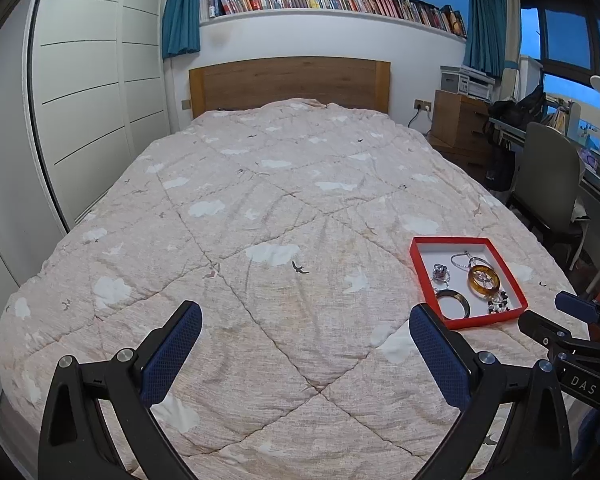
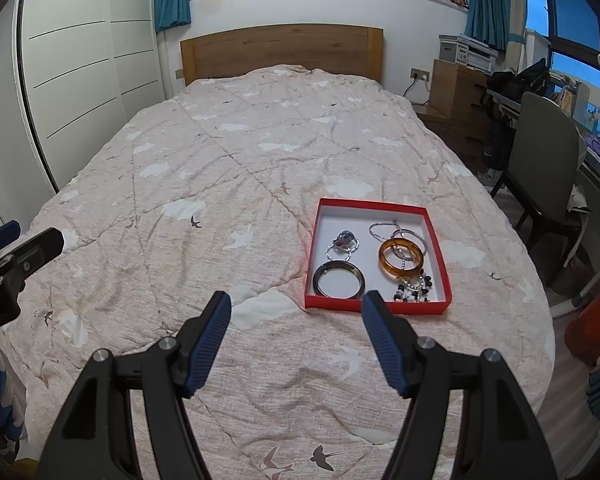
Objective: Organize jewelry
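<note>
A red box with a white inside lies on the bed's right side; it also shows in the left wrist view. In it lie an amber bangle, a dark bangle, a silver chain, a jewelled piece and a beaded bracelet. My right gripper is open and empty, just in front of the box. My left gripper is open and empty over the quilt, left of the box.
The pink quilt with clouds and birds covers the bed. A wooden headboard stands at the far end. White wardrobe doors are on the left. A chair, a desk and drawers stand on the right.
</note>
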`<state>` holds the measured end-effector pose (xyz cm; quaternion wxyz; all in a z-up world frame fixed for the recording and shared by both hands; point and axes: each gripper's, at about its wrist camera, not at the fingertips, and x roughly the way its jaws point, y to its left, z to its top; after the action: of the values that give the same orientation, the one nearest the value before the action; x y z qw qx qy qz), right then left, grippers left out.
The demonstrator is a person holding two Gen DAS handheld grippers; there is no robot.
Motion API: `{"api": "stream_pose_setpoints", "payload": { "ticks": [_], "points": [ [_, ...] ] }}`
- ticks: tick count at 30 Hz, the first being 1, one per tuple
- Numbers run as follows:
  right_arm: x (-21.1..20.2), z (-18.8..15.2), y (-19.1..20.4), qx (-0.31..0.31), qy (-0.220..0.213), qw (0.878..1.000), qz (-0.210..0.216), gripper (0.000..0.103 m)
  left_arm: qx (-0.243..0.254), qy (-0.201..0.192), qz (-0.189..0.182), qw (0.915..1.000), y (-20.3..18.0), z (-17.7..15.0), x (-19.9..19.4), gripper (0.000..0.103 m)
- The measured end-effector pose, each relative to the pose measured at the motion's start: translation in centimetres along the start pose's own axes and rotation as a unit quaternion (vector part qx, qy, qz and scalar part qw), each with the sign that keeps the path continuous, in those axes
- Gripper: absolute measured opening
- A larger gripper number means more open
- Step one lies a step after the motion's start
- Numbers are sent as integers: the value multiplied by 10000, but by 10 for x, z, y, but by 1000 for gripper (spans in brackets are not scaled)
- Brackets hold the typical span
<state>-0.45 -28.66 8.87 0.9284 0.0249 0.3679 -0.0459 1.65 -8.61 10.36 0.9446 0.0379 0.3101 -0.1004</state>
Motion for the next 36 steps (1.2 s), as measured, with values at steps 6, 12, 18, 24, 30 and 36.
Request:
{"api": "stream_pose_setpoints", "payload": {
  "ticks": [6, 12, 18, 24, 30, 36],
  "points": [
    [0, 0, -2, -22, -6, 10000, -44, 66, -3, 50, 1, 10000, 1, -1, 3, 102],
    [0, 0, -4, -14, 7, 10000, -79, 66, -20, 105, 20, 9999, 4, -4, 6, 102],
    [2, -1, -5, -25, 38, 9999, -105, 66, -54, 185, 49, 9998, 9, -7, 11, 102],
    [5, -3, -6, -44, 83, 9999, -108, 66, -77, 221, 58, 9997, 12, -8, 14, 102],
    [7, -5, -7, -42, 122, 9998, -134, 66, -116, 259, 56, 9996, 15, -10, 16, 102],
    [9, -7, -8, -61, 132, 9997, -175, 66, -97, 271, 43, 9996, 16, -12, 17, 102]
  ]
}}
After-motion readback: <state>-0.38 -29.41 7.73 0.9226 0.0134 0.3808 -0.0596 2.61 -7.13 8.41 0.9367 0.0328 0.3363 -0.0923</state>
